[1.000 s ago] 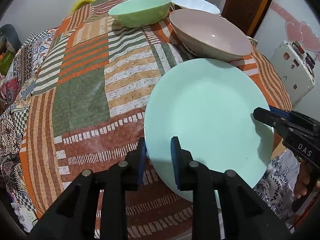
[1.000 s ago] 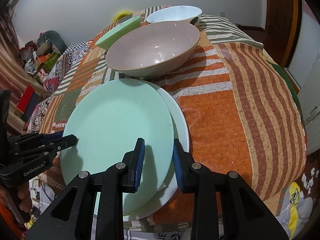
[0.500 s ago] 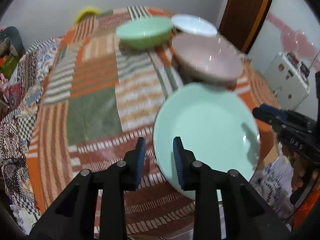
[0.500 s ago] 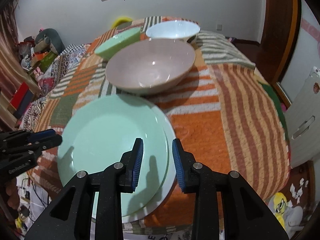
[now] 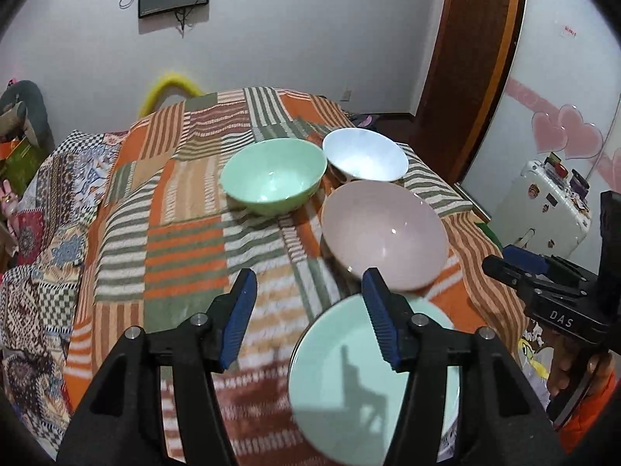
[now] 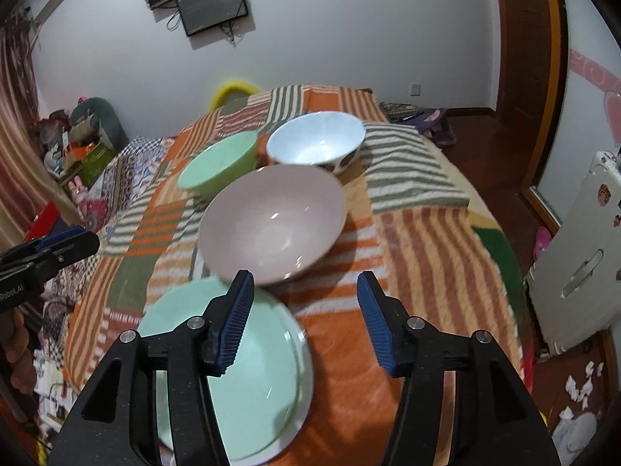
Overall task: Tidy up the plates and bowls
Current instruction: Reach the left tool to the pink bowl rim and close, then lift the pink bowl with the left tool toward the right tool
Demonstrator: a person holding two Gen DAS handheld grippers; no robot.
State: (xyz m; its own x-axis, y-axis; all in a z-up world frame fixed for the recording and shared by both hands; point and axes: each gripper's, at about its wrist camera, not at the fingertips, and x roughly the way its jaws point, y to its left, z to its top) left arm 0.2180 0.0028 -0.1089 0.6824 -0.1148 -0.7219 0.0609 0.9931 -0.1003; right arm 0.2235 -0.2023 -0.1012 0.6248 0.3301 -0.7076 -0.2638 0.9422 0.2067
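A glossy mint-green plate [image 6: 248, 380] lies flat on a white plate [image 6: 300, 407] at lower centre. Both the left gripper [image 5: 308, 312] and right gripper [image 6: 304, 320] have just been opening, jaws apart, empty.

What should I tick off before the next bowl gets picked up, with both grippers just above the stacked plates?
1. Left gripper open, nothing between its jaws, which have just been opening: ok.
2. Right gripper likewise: ok.
3. Green plate lies on the white plate: ok.
4. Pink bowl upright, empty: ok.
5. Green bowl and white bowl upright: ok.
6. Pink bowl clear of the plates' rim: cannot tell.
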